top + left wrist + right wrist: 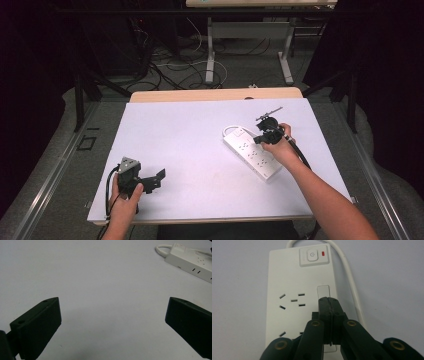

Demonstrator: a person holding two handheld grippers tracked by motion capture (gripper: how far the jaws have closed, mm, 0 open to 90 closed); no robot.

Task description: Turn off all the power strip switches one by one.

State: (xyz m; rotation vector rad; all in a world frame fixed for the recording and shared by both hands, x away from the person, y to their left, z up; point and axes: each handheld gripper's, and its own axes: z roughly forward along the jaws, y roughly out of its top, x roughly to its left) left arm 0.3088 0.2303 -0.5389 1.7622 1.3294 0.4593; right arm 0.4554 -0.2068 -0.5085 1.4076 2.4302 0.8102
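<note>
Clenched empty, our right gripper (329, 300) is hovering over the power strip (294, 280), probably lining up its switch (312, 256) just ahead; our left gripper (112, 322) is idling released.

high view: above, looking forward-down | gripper views: close, low over table (190, 145) | shared: power strip (250, 152)
</note>
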